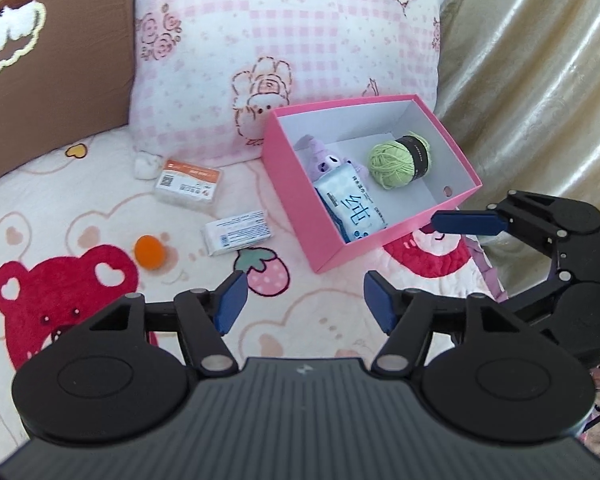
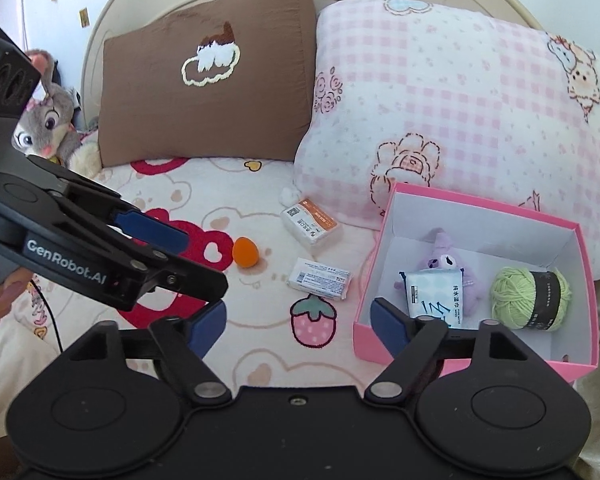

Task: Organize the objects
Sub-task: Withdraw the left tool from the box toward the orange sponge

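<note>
We see both tools released, left tool (image 1: 304, 300) and right tool (image 2: 298, 322) empty above the bed (image 1: 320, 320); pink box (image 1: 300, 208) holds yarn (image 1: 392, 162), wipes (image 1: 350, 210).

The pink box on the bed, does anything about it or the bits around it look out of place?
The pink box looks fine, holding yarn, wipes and a plush. Still loose on the blanket beside it: an orange egg-shaped sponge and two small white packets.
</note>
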